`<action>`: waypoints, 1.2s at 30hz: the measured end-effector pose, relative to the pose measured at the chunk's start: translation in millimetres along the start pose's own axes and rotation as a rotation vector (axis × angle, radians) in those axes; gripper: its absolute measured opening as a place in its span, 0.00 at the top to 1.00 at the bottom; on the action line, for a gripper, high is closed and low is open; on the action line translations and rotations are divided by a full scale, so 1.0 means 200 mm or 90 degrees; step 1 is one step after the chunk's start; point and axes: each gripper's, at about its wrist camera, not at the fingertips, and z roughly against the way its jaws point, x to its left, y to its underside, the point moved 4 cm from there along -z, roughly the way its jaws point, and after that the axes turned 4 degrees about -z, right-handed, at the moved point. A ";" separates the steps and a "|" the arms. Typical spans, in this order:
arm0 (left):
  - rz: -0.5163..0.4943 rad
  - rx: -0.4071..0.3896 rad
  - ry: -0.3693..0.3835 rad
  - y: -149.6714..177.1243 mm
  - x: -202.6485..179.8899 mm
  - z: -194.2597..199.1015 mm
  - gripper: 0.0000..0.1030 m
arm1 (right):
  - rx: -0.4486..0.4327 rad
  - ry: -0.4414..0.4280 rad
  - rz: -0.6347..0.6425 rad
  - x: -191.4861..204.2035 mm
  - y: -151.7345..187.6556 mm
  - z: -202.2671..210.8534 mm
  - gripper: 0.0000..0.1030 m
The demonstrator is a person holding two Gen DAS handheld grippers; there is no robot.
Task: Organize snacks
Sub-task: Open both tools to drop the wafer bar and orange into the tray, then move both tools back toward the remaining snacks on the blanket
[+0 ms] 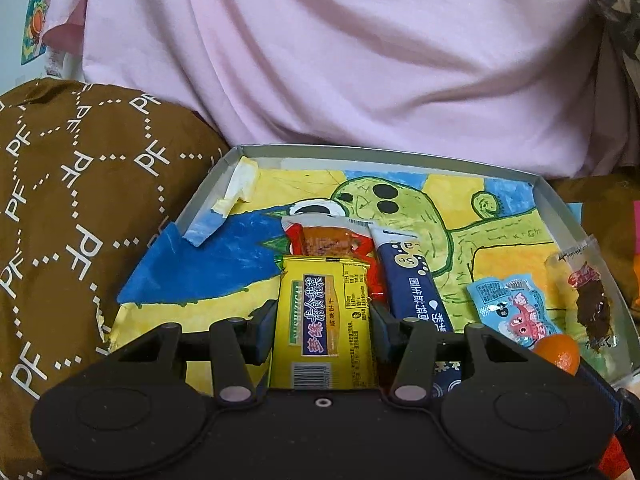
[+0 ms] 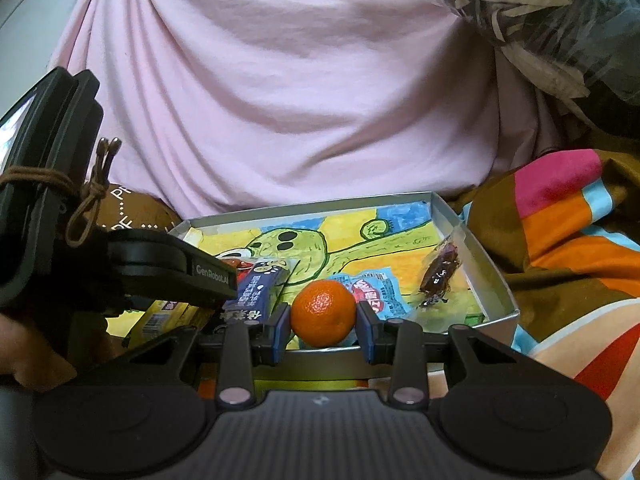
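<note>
A yellow biscuit packet is clamped in the left gripper; a mandarin is clamped in the right gripper, over the tray.

yellow packet, orange mandarin, pink cloth
</note>
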 end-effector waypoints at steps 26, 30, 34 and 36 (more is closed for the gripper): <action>0.008 -0.056 -0.021 -0.09 0.18 0.28 0.01 | -0.059 -0.001 0.031 0.07 -0.08 0.12 0.11; 0.008 -0.066 -0.030 -0.09 0.25 0.40 0.01 | -0.089 -0.004 0.039 0.11 -0.13 0.20 0.02; 0.015 -0.079 -0.039 -0.08 0.33 0.52 0.01 | -0.120 0.000 0.055 0.14 -0.16 0.29 0.00; 0.018 -0.085 -0.043 -0.09 0.36 0.58 0.01 | -0.129 0.000 0.059 0.16 -0.17 0.33 0.00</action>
